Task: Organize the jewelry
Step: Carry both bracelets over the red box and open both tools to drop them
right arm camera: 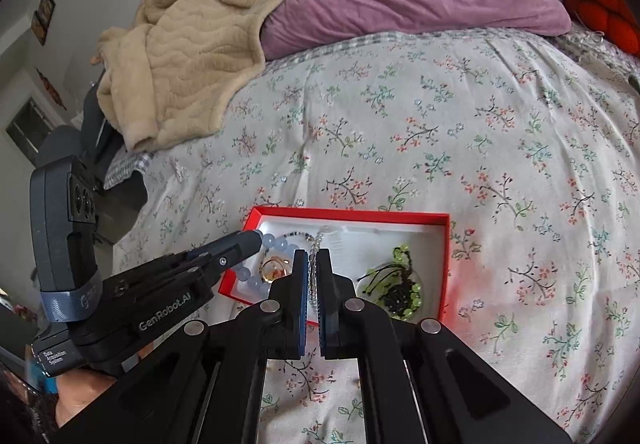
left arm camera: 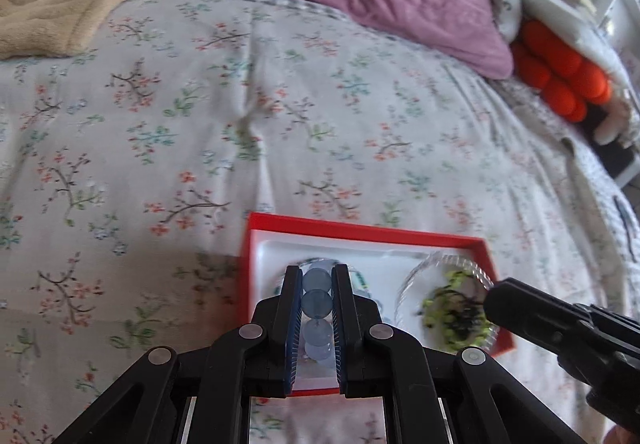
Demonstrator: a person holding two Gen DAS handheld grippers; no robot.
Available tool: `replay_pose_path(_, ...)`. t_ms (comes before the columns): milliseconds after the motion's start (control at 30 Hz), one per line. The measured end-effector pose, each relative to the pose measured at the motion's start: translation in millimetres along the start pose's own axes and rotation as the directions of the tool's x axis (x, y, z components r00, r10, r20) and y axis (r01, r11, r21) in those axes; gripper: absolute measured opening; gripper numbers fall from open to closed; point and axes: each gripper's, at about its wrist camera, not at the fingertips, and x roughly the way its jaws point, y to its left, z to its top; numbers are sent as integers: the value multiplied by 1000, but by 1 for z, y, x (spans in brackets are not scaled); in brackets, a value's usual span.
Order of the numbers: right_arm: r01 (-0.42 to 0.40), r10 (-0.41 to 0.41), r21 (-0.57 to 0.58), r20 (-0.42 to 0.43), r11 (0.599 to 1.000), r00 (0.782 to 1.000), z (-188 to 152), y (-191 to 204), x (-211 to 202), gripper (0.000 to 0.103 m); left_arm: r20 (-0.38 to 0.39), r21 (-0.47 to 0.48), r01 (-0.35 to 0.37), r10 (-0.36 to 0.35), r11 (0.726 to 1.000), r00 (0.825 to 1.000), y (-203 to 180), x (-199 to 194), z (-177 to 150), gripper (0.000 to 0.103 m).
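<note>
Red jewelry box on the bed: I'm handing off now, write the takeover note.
Left tool: shut on the pale blue bead bracelet, over the left half of the red box.
Right tool: shut on the clear bead strand, over the box's middle.
In the box: green-and-black beaded piece at right, amber pendant at left.
Done: all visible jewelry is in or over the box.
Left: lay both strands down, release.

red box [right arm camera: 348,215] on floral bed [right arm camera: 500,148]
</note>
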Motion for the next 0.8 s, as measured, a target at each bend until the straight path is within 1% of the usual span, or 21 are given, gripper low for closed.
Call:
replay_pose_path(67,12,-12,-4,-8,1000,1000,-1,0,4,4,-4,11,-17,17,1000,1000,0,1,-1,9)
replay_pose_path(200,67,-67,0,-22,998,998,-3,-12,10,4,-10,34,-45,46,998,999,-1,4,-4,9)
replay_pose_path(367,144,-144,10,-20,989,989,-4,-31,11,4,-5,38,-44,44,998,999,-3,2,-3,9)
replay_pose_path(500,177,-177,21,-8,984,984,-2,-42,7,4,1,49,-42,42,998,999,-8,1,-3,9)
replay_pose_path(567,178,-178,34,-7,983,984,-2,-45,5,5,7,52,-44,44,998,999,-10,-1,-3,9)
replay_pose_path(633,170,-169,49,-17,984,985,-2,-49,4,6,7,48,-46,46,998,999,-11,-4,-3,12)
replay_pose_path(667,168,-167,49,-26,985,986,-2,-49,4,7,7,46,-46,46,998,999,-11,-6,-3,17)
replay_pose_path(700,168,-166,47,-36,985,985,-2,-49,4,16,7,45,-45,44,998,999,-12,-8,-3,24)
replay_pose_path(733,168,-166,44,-40,985,985,-3,-48,3,30,10,46,-44,44,998,999,-12,-10,-3,27)
replay_pose_path(767,163,-161,42,-37,986,986,-4,-48,1,37,11,48,-46,46,998,999,-13,-12,-4,33)
replay_pose_path(800,159,-158,42,-31,986,987,-5,-46,-1,47,12,53,-49,49,997,999,-14,-15,-4,39)
